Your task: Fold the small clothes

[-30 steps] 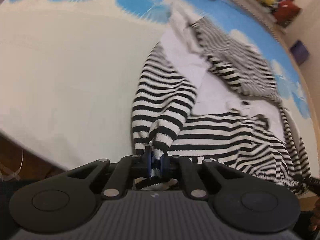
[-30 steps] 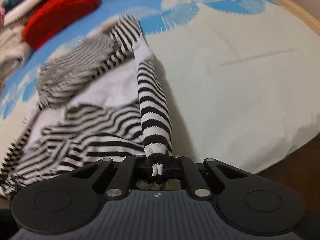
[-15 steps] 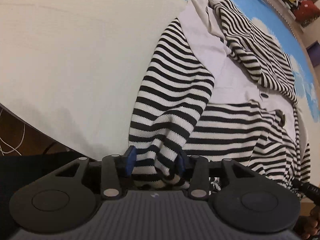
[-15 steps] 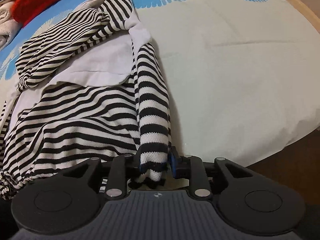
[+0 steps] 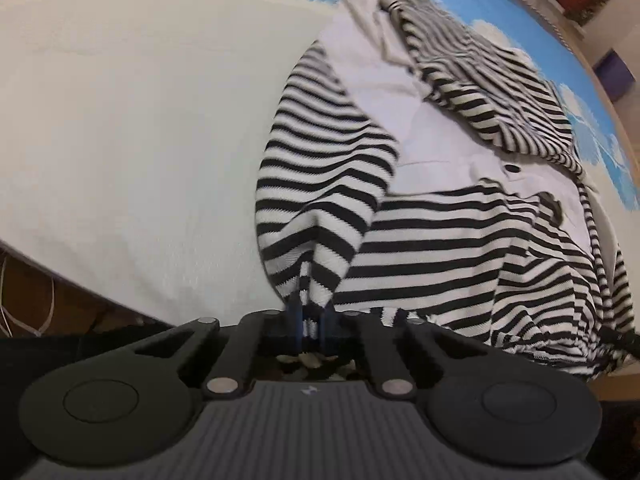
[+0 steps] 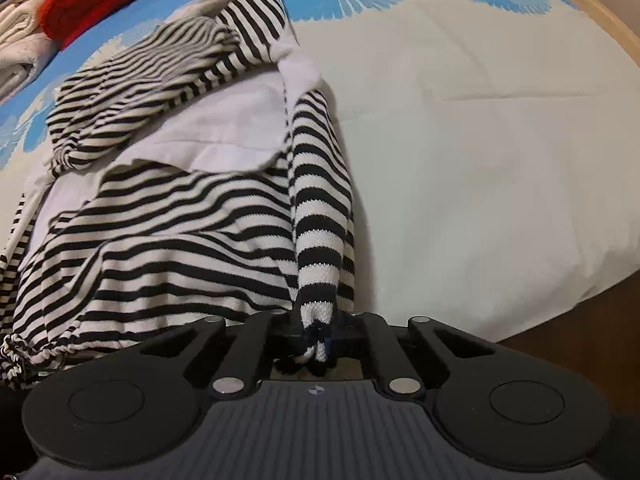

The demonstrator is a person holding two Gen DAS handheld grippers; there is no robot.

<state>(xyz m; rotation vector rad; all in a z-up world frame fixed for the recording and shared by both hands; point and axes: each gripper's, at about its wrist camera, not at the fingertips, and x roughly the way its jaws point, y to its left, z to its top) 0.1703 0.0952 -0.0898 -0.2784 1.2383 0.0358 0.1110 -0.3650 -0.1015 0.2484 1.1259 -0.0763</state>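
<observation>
Item: striped top (image 5: 420, 240), spread on the bed (image 5: 140, 120) just ahead of both grippers. Left gripper (image 5: 310, 330): closing, pinching one striped cuff. Right gripper (image 6: 316, 346): clenched on the other cuff (image 6: 318, 308). Handling, advised: lift both cuffs evenly, keep sleeves taut, lay them across the body. Containers: none seen.
</observation>
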